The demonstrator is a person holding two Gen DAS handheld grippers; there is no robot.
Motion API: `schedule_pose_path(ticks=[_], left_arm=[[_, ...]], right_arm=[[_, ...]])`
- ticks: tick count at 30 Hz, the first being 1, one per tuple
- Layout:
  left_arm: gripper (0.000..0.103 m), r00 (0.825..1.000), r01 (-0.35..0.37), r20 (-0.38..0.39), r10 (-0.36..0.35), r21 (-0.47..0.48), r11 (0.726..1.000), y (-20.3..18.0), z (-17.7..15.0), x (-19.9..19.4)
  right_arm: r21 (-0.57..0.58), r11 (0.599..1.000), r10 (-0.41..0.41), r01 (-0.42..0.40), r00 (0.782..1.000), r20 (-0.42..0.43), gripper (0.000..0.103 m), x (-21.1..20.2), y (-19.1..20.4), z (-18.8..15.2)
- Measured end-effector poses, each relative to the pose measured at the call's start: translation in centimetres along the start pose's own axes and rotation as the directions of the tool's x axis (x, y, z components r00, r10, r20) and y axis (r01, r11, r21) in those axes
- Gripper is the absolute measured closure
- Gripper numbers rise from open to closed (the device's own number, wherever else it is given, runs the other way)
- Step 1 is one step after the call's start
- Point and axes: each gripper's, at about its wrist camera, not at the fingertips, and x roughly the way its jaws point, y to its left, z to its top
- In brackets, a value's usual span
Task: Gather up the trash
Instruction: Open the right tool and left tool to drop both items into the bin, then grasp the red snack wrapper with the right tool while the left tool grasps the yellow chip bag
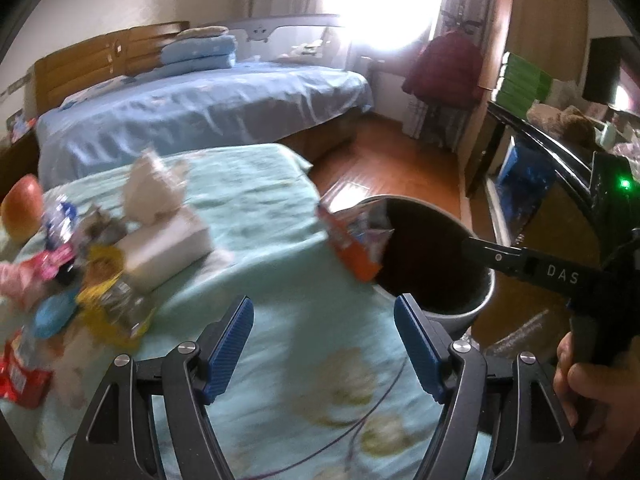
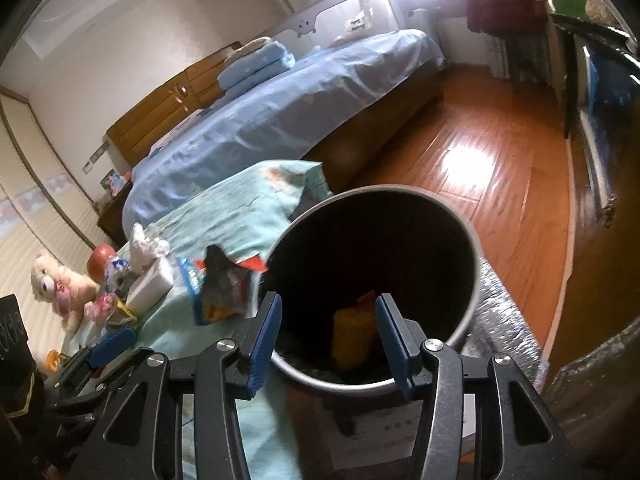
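A: Starting with the left wrist view. Left gripper [image 1: 324, 344] hanging over the teal-covered table [image 1: 260, 216], blue pads spread wide, nothing between them but cloth.

B: Released, then. And the trash?

A: Heaped at the far left of the table: red wrapper [image 1: 20, 376], yellow wrapper [image 1: 108, 300], something small and blue [image 1: 52, 316], all blurred. Tissue box [image 1: 168, 244] just beside the heap, apple [image 1: 22, 212] behind it.

B: Anything nearer the bin?

A: Yes: orange snack wrapper [image 1: 352, 240] right at the table's edge, against the rim of the grey bin [image 1: 460, 308]. Smeared; cannot tell whether resting or in mid-air. Right gripper [image 1: 480, 248] reaching in from the right, one finger out over the bin's dark mouth, a hand [image 1: 580, 380] wrapped round its handle.

B: Over to the right wrist view.

A: Looking straight down into the bin. Right gripper's pads parted, standing either side of the near rim, pressing on nothing. Empty-handed. Down inside, between the pads, a yellow piece [image 2: 352, 336] with a red scrap [image 2: 366, 300] behind it.

B: And the orange wrapper from here?

A: Just left of the rim, over the table corner, outside the bin. Blurred again. Left gripper's blue pad poking in at lower left, well apart from the wrapper. Teddy bear [image 2: 52, 288] sitting at the table's far end.
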Motion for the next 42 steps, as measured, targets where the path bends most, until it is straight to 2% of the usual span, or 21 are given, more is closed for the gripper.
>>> schedule_pose_path(ticks=[1,3,7,9,13,20,29,33,37,40,42], left_arm=[[0.031,1.0,-0.015,0.001,0.015,-0.009,1.0,0.6,-0.3,-0.4],[0.031,0.999,-0.036,0.002,0.036,-0.016,0.999,1.5,-0.9,-1.2],[0.031,0.997,-0.076,-0.001,0.076,-0.039,0.996,3.4,-2.0,-2.6],[0.031,0.996,-0.092,-0.004,0.092,-0.066,0.994,4.5,-2.5,-3.2],[0.031,0.992,-0.125,-0.006,0.125,-0.113,0.986,6.4,-3.4,-4.4],[0.031,0.987,-0.158,-0.011,0.159,-0.172,0.972,8.3,-3.8,-5.5],[0.031,0.978,-0.208,-0.058,0.201,-0.197,0.958,10.1,-2.2,-3.3],[0.031,0.98,-0.197,-0.068,0.187,-0.217,0.956,10.9,-1.2,-2.0],[0.031,0.981,-0.194,-0.068,0.183,-0.224,0.955,11.2,-0.5,-1.2],[0.031,0.981,-0.193,-0.072,0.181,-0.227,0.955,11.5,-0.3,-0.5],[0.032,0.981,-0.19,-0.073,0.177,-0.229,0.955,11.6,-0.2,-0.3]], right_arm=[[-0.004,1.0,0.006,-0.006,1.0,-0.004,0.052,0.1,0.4,-0.2],[-0.011,1.0,0.027,-0.027,0.999,-0.017,0.042,0.6,1.5,-0.7],[-0.033,0.998,0.06,-0.061,0.998,-0.021,0.037,1.0,3.4,-1.3],[-0.043,0.996,0.073,-0.074,0.997,-0.021,0.031,1.2,4.2,-1.5],[-0.057,0.995,0.082,-0.083,0.996,-0.029,0.028,1.7,5.4,-1.7],[-0.074,0.993,0.085,-0.087,0.996,-0.027,0.015,2.6,6.6,-1.9],[-0.109,0.991,0.073,-0.075,0.997,-0.027,0.014,4.4,7.5,-0.8],[-0.131,0.99,0.057,-0.061,0.998,-0.031,0.014,5.5,7.8,-0.3],[-0.143,0.988,0.051,-0.058,0.998,-0.049,0.018,6.5,8.1,0.0],[-0.158,0.986,0.04,-0.049,0.998,-0.055,0.037,6.9,8.4,0.1],[-0.17,0.985,0.027,-0.038,0.998,-0.063,0.058,7.2,8.5,0.1]])
